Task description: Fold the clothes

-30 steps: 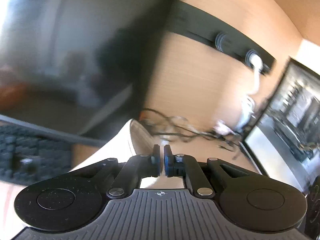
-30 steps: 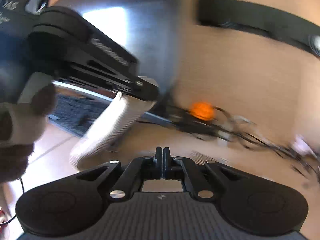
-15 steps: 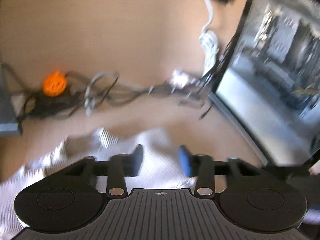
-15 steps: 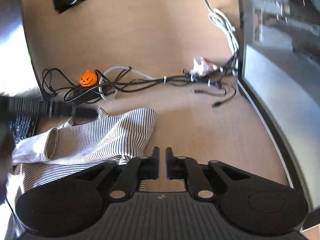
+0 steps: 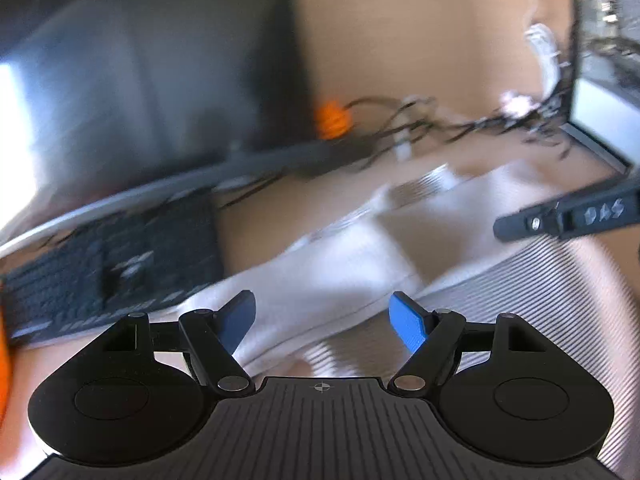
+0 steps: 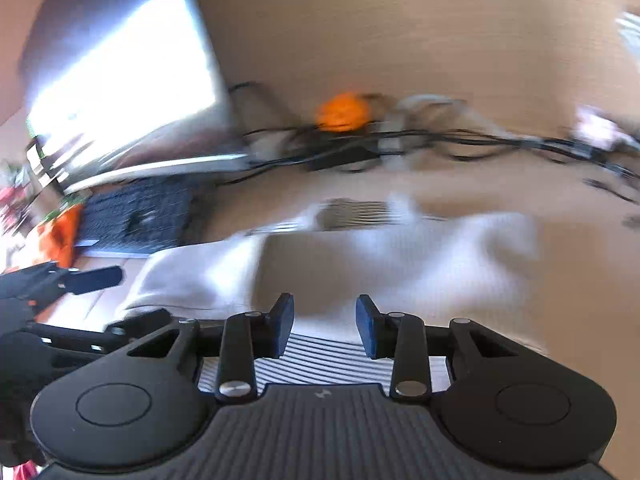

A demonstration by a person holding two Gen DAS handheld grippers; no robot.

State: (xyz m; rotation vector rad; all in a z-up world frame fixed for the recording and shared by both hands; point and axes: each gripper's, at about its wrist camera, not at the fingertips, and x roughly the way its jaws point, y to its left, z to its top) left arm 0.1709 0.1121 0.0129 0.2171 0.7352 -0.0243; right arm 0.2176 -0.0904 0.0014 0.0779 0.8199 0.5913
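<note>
The white, finely striped cloth garment [image 5: 360, 256] lies crumpled on the tan wooden desk [image 6: 400, 40], just beyond both grippers. The left gripper [image 5: 322, 320] is opening wide, gripping nothing; the right gripper [image 6: 324, 326] is opening, narrower, likewise empty. Far left lies a black keyboard [image 5: 112, 276]; tangled dark cables [image 6: 460, 140] and a small orange ornament [image 6: 342, 112] lie farther back.

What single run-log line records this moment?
left hand-held gripper: opening, empty | right hand-held gripper: opening, empty | striped garment: on desk
</note>
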